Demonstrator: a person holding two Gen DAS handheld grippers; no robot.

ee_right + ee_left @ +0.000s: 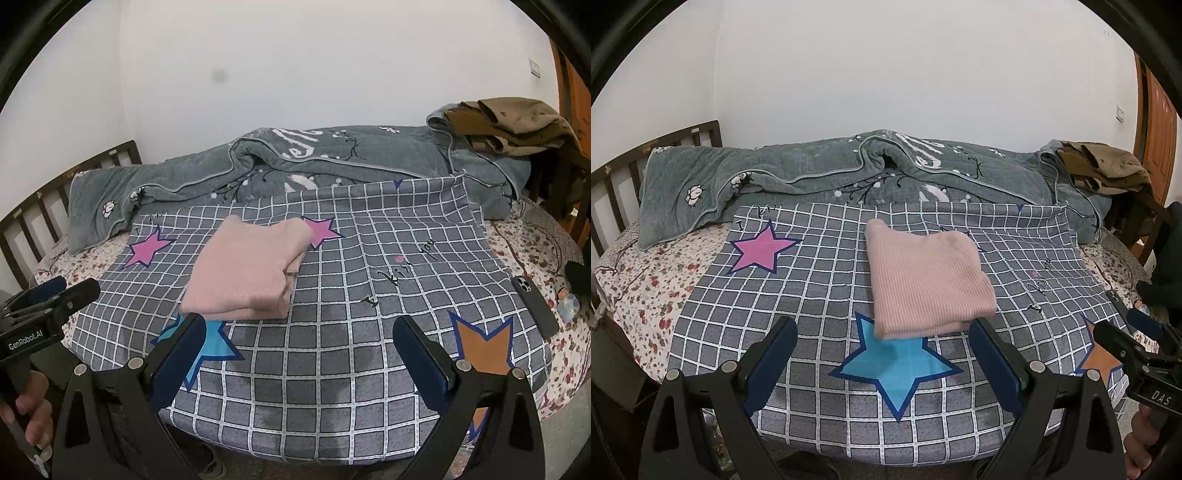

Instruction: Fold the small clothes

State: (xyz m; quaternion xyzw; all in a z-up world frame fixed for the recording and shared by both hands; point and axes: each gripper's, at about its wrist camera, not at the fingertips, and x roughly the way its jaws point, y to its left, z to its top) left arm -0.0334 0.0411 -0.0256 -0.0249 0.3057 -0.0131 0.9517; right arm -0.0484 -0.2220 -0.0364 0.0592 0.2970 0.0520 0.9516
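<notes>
A pink ribbed sweater [929, 280] lies folded into a compact rectangle on the grey checked cloth [820, 295] with coloured stars. It also shows in the right wrist view [247, 269]. My left gripper [884, 332] is open and empty, held just in front of the sweater's near edge, above the blue star [897, 369]. My right gripper [299, 332] is open and empty, to the right of the sweater and apart from it. Each gripper shows at the edge of the other's view: the right one [1134, 332] and the left one [55, 291].
A rumpled grey quilt [812, 173] lies along the back of the bed. Brown clothes [513, 122] are piled at the back right. A dark phone [535, 306] and a small toy [569, 304] lie at the right edge. A wooden headboard [613, 173] stands on the left.
</notes>
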